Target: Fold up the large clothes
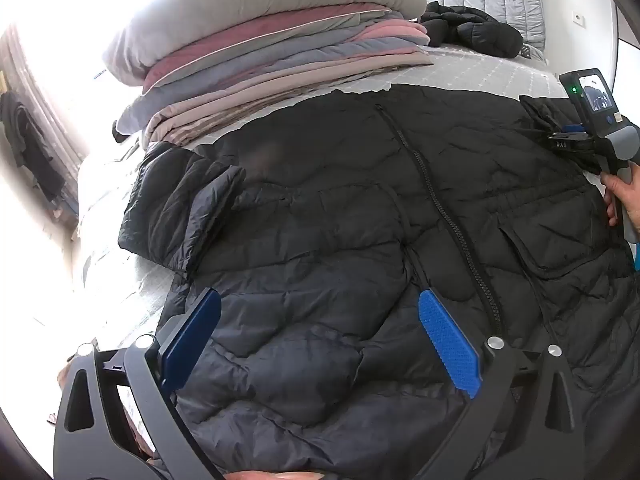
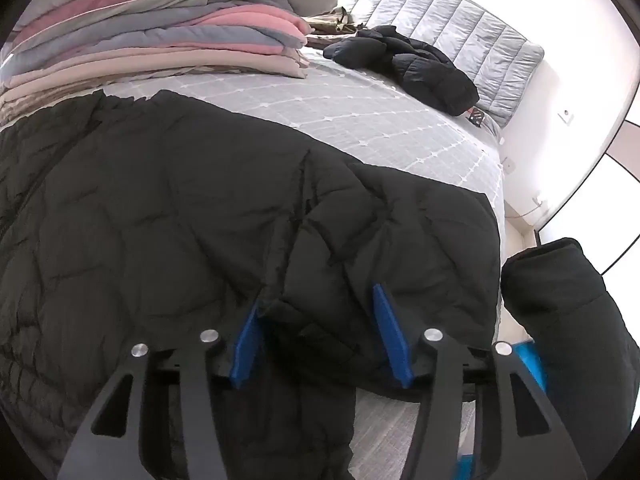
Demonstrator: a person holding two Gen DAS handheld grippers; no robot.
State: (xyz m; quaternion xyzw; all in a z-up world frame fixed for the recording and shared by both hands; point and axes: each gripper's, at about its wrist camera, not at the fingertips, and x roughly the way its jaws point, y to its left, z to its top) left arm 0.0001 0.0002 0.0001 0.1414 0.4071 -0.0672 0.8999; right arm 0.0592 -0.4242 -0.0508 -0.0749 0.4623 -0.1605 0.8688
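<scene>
From the left wrist view, a bed with a grey quilted cover (image 1: 460, 74) fills the room, a stack of folded blankets (image 1: 256, 56) at its far side and a second dark jacket (image 1: 472, 30) bunched near the headboard. The big black puffer coat (image 1: 360, 220) lies spread, zipper up, one sleeve (image 1: 180, 208) doubled over on the left. The left gripper (image 1: 320, 344) hovers over the coat's near part, jaws wide apart and holding nothing.

From the right wrist view, the same bed cover (image 2: 360, 120) shows beyond the coat (image 2: 140, 200). The right gripper (image 2: 320, 336) has its blue pads parted around a fold of the sleeve (image 2: 380, 232), not yet pinching it, as far as I can tell. That slippery, puffy shell could slide out if it bites too shallow, and the sleeve may slump off the bed edge.
</scene>
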